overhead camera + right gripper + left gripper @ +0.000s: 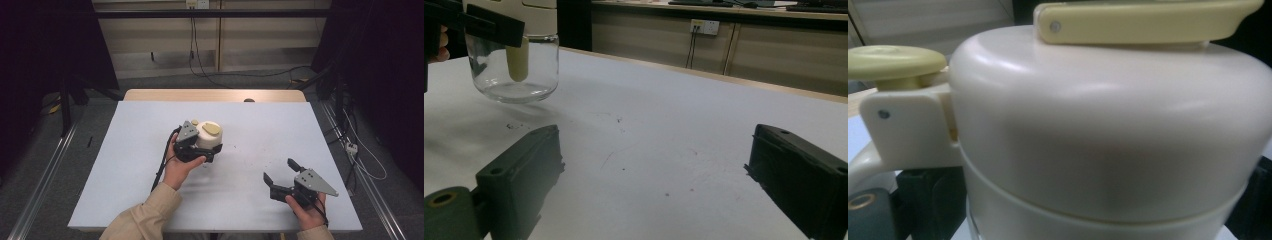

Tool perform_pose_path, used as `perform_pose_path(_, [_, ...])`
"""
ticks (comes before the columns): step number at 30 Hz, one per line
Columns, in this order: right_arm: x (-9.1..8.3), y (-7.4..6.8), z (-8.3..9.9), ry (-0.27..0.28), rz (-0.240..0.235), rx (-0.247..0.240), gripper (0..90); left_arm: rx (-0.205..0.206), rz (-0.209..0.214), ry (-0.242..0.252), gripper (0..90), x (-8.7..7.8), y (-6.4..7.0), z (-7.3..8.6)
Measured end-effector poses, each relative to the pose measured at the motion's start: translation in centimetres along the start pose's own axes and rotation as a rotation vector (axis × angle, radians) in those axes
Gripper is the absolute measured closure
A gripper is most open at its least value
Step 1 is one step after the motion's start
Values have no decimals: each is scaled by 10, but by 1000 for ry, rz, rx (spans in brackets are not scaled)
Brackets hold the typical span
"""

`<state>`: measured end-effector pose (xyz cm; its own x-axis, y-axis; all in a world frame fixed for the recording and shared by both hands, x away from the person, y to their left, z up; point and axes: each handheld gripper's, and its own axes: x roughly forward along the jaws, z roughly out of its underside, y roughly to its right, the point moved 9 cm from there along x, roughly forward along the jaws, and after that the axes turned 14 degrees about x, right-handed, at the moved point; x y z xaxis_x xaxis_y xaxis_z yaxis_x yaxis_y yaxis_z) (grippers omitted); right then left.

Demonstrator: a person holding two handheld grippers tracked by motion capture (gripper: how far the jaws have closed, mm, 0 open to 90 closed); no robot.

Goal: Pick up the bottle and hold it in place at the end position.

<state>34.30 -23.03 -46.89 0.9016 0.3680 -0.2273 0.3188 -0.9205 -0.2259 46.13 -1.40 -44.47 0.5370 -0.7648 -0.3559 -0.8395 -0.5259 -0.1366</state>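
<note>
The left gripper (204, 150) is clamping a cream-lidded glass jug (209, 134), its jaws closed around the body just below the lid. The jug is standing upright near the middle of the white table (125, 165), its clear glass base (514, 75) touching the surface. The right gripper (280, 172) is resting at the near right, well apart, jaws spread wide and holding nothing.

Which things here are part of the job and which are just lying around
In use:
- jar, cream lid, glass base
- left tongs, closed around the jar
- right tongs, open and holding nothing, resting on the table

Lying about:
- small dark object at the table's far edge
- floor cables
</note>
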Motion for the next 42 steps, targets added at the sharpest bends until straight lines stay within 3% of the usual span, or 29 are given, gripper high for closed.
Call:
perform_pose_path(24, [1, 0, 0, -2, -3, 1, 62, -20, -27, -6, 52, 16, -10, 6])
perform_pose_path(42, [1, 0, -1, 3, -4, 4, 63, -9, -45, -27, 52, 28, -14, 9])
